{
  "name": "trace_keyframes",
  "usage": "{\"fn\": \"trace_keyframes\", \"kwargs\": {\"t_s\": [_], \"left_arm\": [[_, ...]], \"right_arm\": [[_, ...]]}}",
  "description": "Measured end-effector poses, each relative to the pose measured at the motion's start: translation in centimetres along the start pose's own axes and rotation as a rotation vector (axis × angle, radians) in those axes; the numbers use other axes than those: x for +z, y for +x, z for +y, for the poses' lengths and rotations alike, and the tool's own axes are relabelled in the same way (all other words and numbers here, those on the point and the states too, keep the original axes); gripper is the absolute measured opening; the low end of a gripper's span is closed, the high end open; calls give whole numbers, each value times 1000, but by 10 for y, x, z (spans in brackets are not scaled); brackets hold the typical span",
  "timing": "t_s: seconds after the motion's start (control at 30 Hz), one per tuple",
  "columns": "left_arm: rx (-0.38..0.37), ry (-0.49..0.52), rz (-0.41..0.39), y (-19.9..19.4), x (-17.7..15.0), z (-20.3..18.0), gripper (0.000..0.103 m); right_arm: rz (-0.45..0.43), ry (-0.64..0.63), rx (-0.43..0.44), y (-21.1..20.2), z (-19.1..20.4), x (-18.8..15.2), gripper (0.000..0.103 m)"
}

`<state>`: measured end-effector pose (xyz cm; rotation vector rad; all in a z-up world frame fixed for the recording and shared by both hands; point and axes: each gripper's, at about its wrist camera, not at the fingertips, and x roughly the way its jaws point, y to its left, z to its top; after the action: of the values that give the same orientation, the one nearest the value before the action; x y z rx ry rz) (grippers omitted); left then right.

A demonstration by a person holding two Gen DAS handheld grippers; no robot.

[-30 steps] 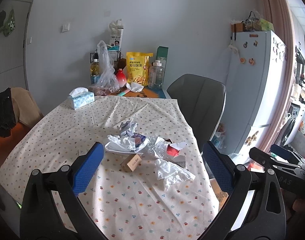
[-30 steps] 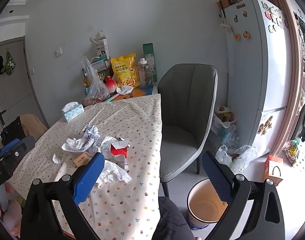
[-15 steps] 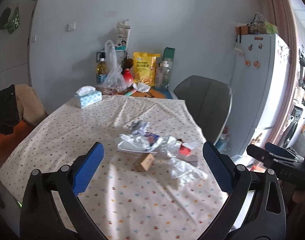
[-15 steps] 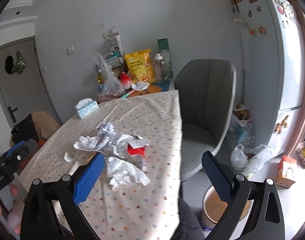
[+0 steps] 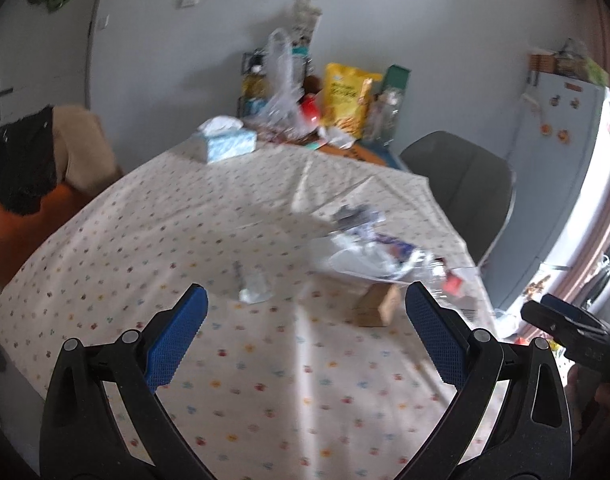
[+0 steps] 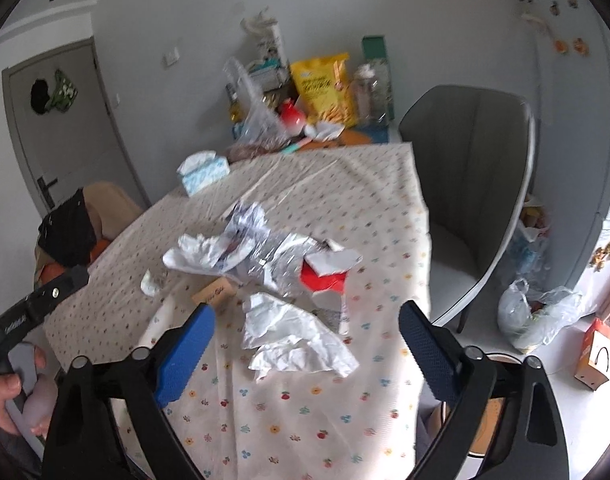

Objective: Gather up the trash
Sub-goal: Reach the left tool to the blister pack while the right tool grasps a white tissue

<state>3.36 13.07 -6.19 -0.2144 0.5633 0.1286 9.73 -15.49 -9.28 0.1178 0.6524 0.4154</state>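
Roughly, by item:
Table [image 6: 265,432]: covered by a flower-print cloth, with a grey wall behind its far edge.
Trash [image 6: 261,256]: a heap near the table's right edge, made of crumpled paper, clear wrap and foil.
Red carton [image 6: 325,280]: torn open, at the right side of the heap, close to the right edge.
White paper [image 6: 293,344]: crumpled, at the near end of the heap, ahead of the right gripper.
Small box [image 5: 379,306]: brown card, lying just left of the heap, touching nothing else that I can tell.
Scrap [image 5: 253,286]: a small clear wrapper alone toward the table's middle, ahead of the left gripper.
Left gripper [image 5: 305,324]: jaws wide apart over the near edge, with nothing between them.
Right gripper [image 6: 307,340]: jaws apart and empty; they have just been closing a little, and the white paper lies beyond the tips.
Tissue box [image 5: 227,142]: pale blue, near the far left corner.
Clutter: a yellow bag [image 6: 325,88], bottles and a plastic bag line the far edge.
Chair [image 6: 473,184]: grey, pushed close to the right edge.
Fridge [image 5: 561,184]: white, beyond the chair.
Bin [image 6: 489,428]: on the floor off the right edge, mostly hidden by the right gripper's finger.
Floor bag [image 6: 541,316]: a filled plastic bag by the fridge.
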Motion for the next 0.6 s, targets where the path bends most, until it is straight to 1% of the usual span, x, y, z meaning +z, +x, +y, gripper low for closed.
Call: {"fn": "trace_keyframes", "kwargs": {"t_s": [0.1,0.2,0.33,0.43,0.5,0.53,0.57,0.6], "left_arm": [[19,-30,33,16,1,16,97],[25,-52,72,33,2,26,89],[29,-68,129,59,3,33,80],[30,-86,170,79,3,37,74],[35,-102,201,92,3,38,68],[30,-120,227,101,2,39,62],[22,-135,247,108,1,41,59],[24,-145,262,114,0,41,58]], "right_arm": [[43,-18,13,18,4,-4,80],[80,-30,24,34,9,-6,73],[118,-31,28,54,11,-8,70],[153,-29,24,67,10,-11,66],[166,-28,20,72,8,-13,65],[173,-28,15,75,7,-14,65],[178,-27,13,77,6,-14,64],[183,-27,9,79,6,-15,63]]}}
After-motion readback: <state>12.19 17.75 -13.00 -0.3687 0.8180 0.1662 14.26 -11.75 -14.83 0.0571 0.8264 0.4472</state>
